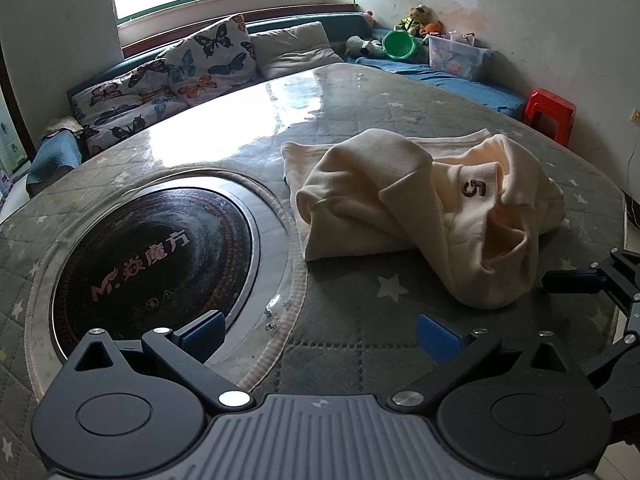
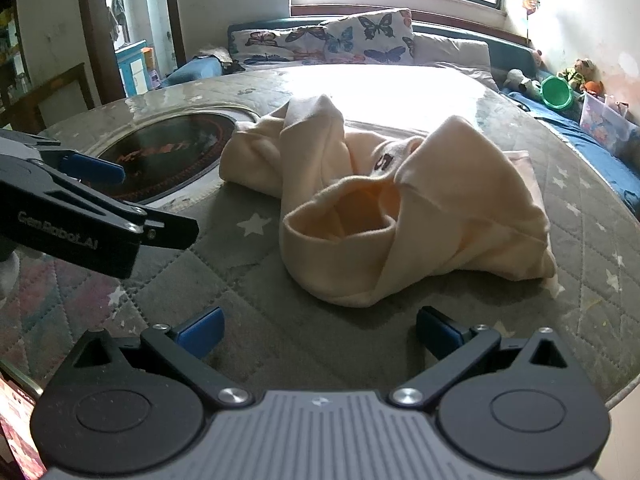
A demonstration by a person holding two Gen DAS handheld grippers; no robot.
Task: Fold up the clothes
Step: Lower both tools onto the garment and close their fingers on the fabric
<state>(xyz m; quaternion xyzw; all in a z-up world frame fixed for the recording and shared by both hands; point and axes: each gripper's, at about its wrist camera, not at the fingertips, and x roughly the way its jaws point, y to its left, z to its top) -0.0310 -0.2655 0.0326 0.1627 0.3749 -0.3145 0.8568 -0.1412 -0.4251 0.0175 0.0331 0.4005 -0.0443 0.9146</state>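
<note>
You are holding the left tongs and the right tongs over the worktop's near edge, both spread apart and gripping nothing. The cream garment is lying crumpled toward the worktop's middle, just beside the round black cooktop, touching neither pair.

- garment lies crumpled on the table, right of the round cooktop set into it
- both grippers — left gripper, right gripper — hover before the garment
- cushions sit on the bench behind the table
</note>
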